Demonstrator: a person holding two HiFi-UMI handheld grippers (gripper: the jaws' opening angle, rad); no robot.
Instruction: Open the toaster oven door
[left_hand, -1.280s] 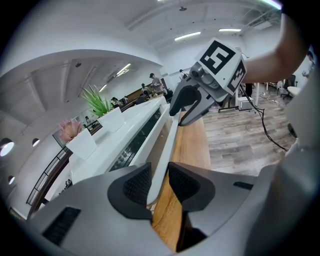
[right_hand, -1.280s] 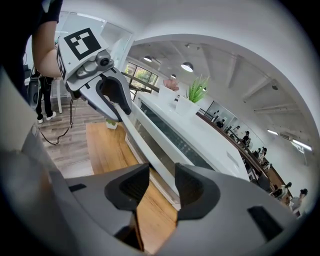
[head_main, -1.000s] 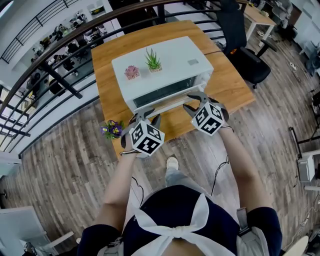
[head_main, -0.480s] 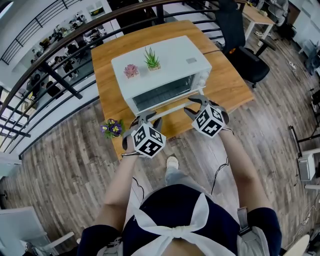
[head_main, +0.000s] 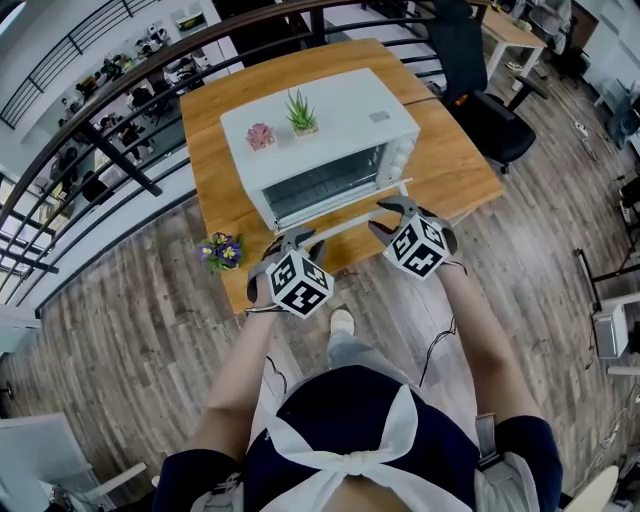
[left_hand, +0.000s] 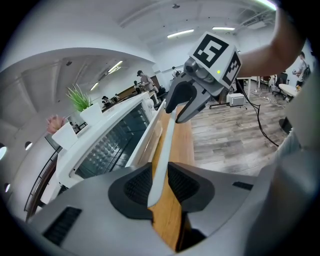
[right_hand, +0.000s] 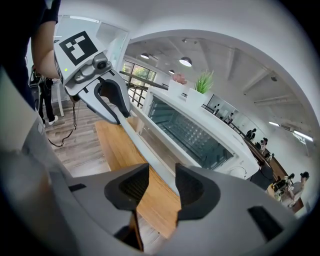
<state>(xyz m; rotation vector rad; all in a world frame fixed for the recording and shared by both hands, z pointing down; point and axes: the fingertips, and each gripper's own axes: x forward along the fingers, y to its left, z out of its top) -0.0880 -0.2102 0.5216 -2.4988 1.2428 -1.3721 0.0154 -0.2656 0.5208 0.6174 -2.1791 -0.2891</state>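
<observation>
A white toaster oven stands on a wooden table. Its glass door hangs partly open, tipped out at the top. The long white handle bar runs between both grippers. My left gripper is shut on the bar's left end; the left gripper view shows the bar squeezed between both pads. My right gripper straddles the right end. In the right gripper view the bar slants across the jaws and meets the right pad, with a gap to the other pad.
A green plant and a pink one sit on the oven's top. A small pot of purple flowers stands at the table's front left corner. A black office chair is at the right, a dark railing at the left.
Both grippers have drawn slightly toward me and down with the handle. The door has tipped a little further open.
</observation>
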